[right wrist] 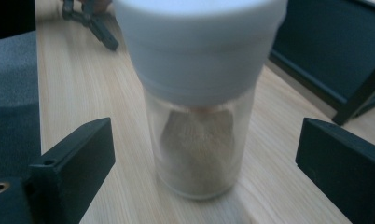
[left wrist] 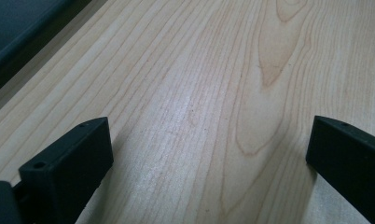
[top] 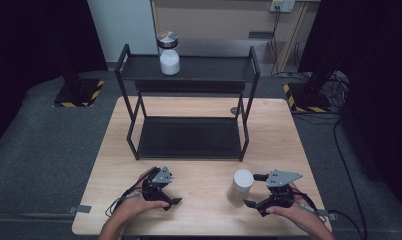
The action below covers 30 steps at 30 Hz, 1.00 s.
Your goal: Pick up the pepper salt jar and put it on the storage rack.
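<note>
The jar (top: 242,185) stands on the table (top: 199,210), between the wide-open jaws of the right gripper (top: 257,192), not touching them. It looks tall and may tip if bumped. The left gripper (top: 170,191) rests wide open, holding nothing.

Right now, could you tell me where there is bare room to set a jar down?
The lower shelf is bare, and so is the top shelf right of the silver-lidded jar. Bare table lies between the hand-held grippers. It is crowded around the white-lidded jar.
</note>
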Motion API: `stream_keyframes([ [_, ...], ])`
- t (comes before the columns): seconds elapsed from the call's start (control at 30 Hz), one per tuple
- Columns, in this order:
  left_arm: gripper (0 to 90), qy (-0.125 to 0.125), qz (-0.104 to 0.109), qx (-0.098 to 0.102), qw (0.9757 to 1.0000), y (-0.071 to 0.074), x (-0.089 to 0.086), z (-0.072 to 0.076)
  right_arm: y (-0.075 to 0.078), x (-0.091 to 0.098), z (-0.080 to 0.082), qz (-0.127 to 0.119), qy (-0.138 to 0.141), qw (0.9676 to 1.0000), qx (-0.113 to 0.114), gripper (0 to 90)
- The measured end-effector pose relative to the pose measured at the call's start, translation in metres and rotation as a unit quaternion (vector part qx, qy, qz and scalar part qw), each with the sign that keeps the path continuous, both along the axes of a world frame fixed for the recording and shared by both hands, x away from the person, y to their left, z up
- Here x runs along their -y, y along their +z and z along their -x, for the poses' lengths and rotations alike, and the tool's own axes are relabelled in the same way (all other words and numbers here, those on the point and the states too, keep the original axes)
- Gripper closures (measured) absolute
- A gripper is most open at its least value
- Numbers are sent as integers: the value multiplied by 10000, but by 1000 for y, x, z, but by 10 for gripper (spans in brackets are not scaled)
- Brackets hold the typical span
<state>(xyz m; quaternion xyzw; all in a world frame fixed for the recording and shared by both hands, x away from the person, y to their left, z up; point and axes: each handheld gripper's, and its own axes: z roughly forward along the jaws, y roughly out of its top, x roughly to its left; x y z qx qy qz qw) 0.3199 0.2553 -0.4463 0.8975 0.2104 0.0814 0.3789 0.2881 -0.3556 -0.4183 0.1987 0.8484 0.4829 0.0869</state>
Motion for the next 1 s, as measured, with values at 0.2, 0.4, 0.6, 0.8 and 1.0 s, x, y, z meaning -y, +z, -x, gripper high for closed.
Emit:
stream_keyframes([
  [0.2,0,-2,-2,1,10000,0,0,0,0,-8,1,-93,53,9999,40,62],
  [0.4,0,-2,-3,1,10000,0,0,0,-2,-14,2,-138,64,9999,46,95],
  [0.6,0,-3,-2,1,10000,0,0,0,-2,-15,3,-273,-47,9996,82,124],
  [0.8,0,-2,-2,0,10000,0,0,0,-3,-15,4,-359,-73,9993,87,171],
  [1.0,0,-3,-2,1,10000,0,0,0,-3,-14,4,-502,-161,9986,86,226],
])
